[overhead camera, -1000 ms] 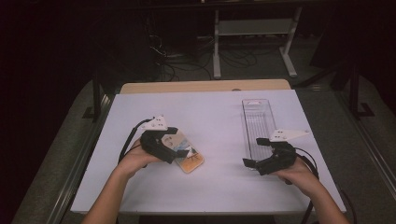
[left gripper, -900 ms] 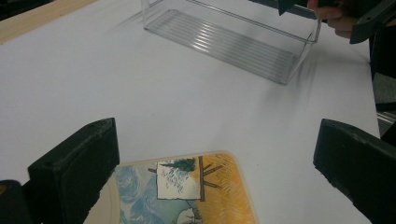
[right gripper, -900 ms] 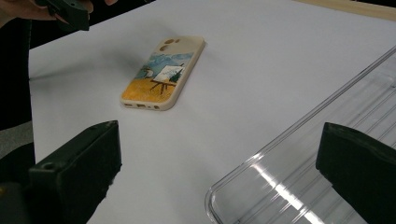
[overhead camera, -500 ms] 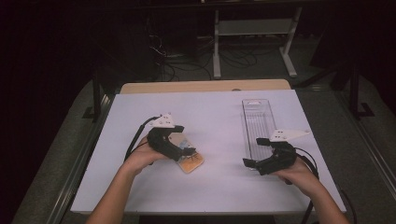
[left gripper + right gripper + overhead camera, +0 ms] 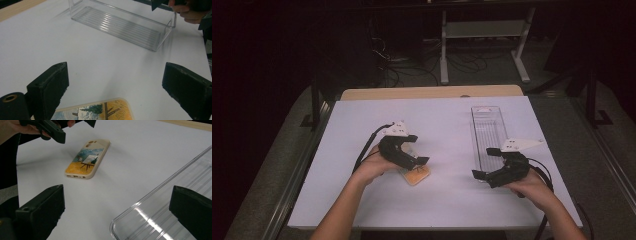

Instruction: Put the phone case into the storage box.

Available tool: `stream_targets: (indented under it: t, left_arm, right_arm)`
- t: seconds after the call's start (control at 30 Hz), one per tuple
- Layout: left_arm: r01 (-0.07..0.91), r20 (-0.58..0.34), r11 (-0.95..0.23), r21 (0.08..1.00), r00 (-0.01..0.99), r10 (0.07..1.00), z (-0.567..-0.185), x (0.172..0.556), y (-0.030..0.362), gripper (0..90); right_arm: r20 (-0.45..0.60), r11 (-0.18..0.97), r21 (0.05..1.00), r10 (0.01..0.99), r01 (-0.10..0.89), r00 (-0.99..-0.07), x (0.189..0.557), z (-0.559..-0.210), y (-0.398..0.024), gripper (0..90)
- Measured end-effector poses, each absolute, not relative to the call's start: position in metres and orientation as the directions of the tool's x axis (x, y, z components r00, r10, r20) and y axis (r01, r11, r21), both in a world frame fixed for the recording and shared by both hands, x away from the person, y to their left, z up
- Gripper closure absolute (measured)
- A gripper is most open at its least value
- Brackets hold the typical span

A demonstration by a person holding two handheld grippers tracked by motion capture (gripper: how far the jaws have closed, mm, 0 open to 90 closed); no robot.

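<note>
Phone case (image 5: 87, 160): cream rim, painted easel scene in blue and orange — lies flat on the white bench (image 5: 447, 120), left of centre.
Left hand-held gripper (image 5: 416, 152): over the case, jaws spread and just closing a little, apparently not touching it.
Right hand-held gripper (image 5: 484, 162): spread, at the clear tray (image 5: 486, 125)'s near end.
Open room: bare bench between case and tray — both lie well apart.

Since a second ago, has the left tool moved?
Yes. The left tool has shifted right, toward the clear tray, over the phone case, its jaws just closing slightly.
</note>
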State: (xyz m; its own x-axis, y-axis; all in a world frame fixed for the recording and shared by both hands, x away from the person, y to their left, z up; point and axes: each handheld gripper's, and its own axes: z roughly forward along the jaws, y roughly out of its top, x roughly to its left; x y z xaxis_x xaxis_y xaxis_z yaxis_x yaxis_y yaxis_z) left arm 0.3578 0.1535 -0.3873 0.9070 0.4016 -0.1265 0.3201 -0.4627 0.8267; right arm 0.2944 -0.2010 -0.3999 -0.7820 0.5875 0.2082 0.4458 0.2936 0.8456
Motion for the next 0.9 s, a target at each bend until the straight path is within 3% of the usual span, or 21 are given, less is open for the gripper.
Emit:
stream_targets:
  t: [0.23, 0.9]
  left_arm:
    - [0.325, -0.118, -0.468, 0.821, 0.901, 0.418, -0.390, 0.360, 0.154, 17.4]
    - [0.395, -0.187, -0.492, 0.776, 0.888, 0.419, -0.404, 0.360, 0.143, 70.5]
  right_arm:
    - [0.207, 0.293, 0.846, 0.588, 0.445, -0.782, 0.295, -0.400, -0.201, 0.0]
    - [0.201, 0.298, 0.846, 0.589, 0.441, -0.783, 0.295, -0.400, -0.201, 0.0]
